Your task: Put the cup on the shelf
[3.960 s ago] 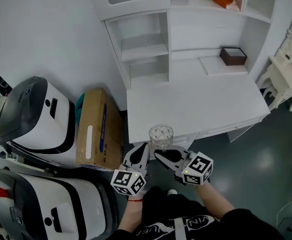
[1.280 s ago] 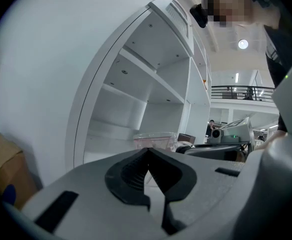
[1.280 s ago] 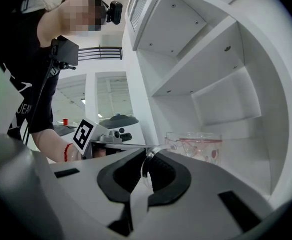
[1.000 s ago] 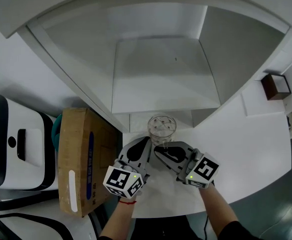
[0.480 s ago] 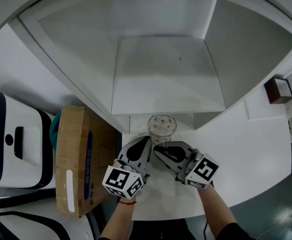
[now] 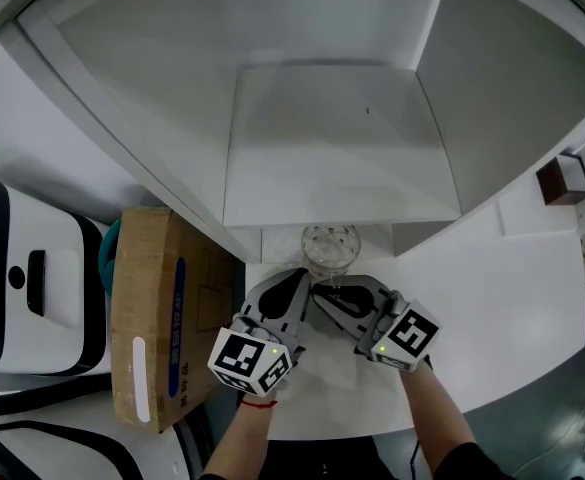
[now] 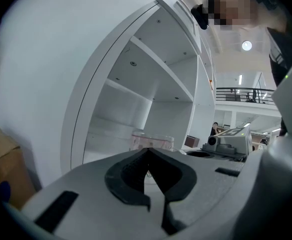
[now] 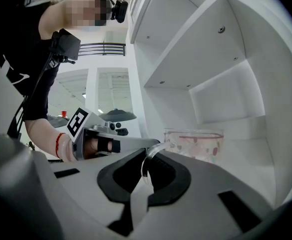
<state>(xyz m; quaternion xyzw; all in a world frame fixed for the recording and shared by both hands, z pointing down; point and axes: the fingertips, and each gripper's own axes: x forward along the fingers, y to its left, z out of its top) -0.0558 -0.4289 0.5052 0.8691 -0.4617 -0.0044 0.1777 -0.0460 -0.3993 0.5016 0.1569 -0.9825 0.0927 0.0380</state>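
— Where is the cup?
— The clear glass cup with a red-spotted pattern (image 6: 330, 246) is at 12 o'clock from both tools. It is just in front of the white shelf (image 6: 332, 148), above the white worktop (image 6: 492, 288). I cannot tell whether it rests on anything.
— And the tools?
— The right hand-held gripper (image 8: 146, 153) is clamped on the cup's clear handle (image 8: 146, 165). The left hand-held gripper (image 7: 146, 152), its jaws together and empty, lies just beside it at 9 o'clock. A brown cardboard box (image 6: 157, 308) stands further out at 9 o'clock.
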